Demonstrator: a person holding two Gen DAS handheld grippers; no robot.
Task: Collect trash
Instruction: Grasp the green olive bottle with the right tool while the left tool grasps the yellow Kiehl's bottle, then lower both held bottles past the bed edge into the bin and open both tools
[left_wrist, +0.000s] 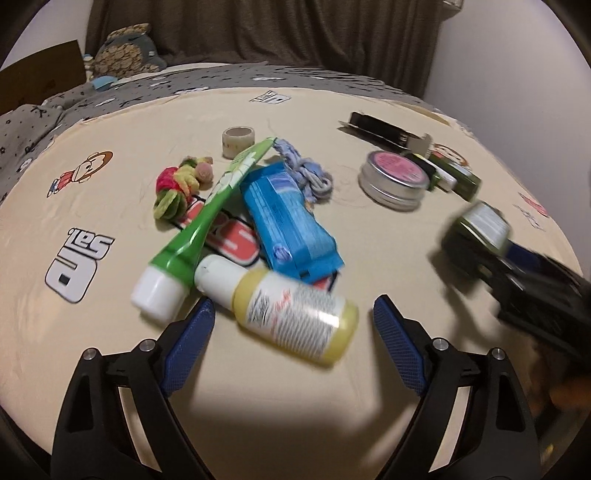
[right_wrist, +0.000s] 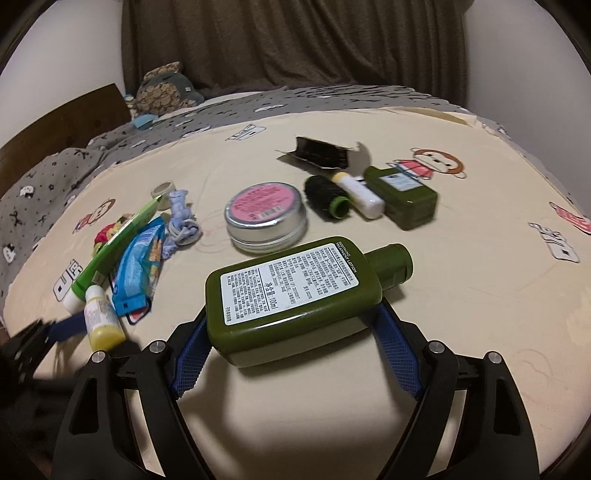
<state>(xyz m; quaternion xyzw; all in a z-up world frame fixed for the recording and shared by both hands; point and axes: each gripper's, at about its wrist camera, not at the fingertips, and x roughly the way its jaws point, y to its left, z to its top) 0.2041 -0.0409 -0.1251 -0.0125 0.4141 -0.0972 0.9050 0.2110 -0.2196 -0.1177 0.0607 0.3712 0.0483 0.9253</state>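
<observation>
Right now the right claw (right_wrist: 291, 332) pinches a dark green lotion bottle (right_wrist: 295, 291) across its lower end, both blue pads against its sides, label up and cap pointing away to the right. The left claw (left_wrist: 291, 325) stands spread, with a yellow bottle (left_wrist: 291, 314) lying between its pads, its white cap toward the left pad; neither pad presses on it. Just beyond the left claw's tips a green tube (left_wrist: 207, 218) and a blue packet (left_wrist: 291, 225) lie piled on the bed sheet (left_wrist: 110, 332), with a bright fabric toy (left_wrist: 181, 188), a tape roll (left_wrist: 238, 142) and a pale blue cord (left_wrist: 314, 173) farther out. Ahead of the right claw sit a round tin (right_wrist: 266, 218), a black roller with a green cap (right_wrist: 328, 197), a small white tube (right_wrist: 358, 194), a second green bottle (right_wrist: 402, 195) and a black box (right_wrist: 325, 151). Judging by this, collecting has barely begun: one item is in hand, nearly all remain, and no bin shows anywhere. The right wrist view alone makes the lotion label readable and its grip plain; the left wrist view shows that bottle only as a blur at its right edge, but shows clearly the gap around the yellow bottle.
</observation>
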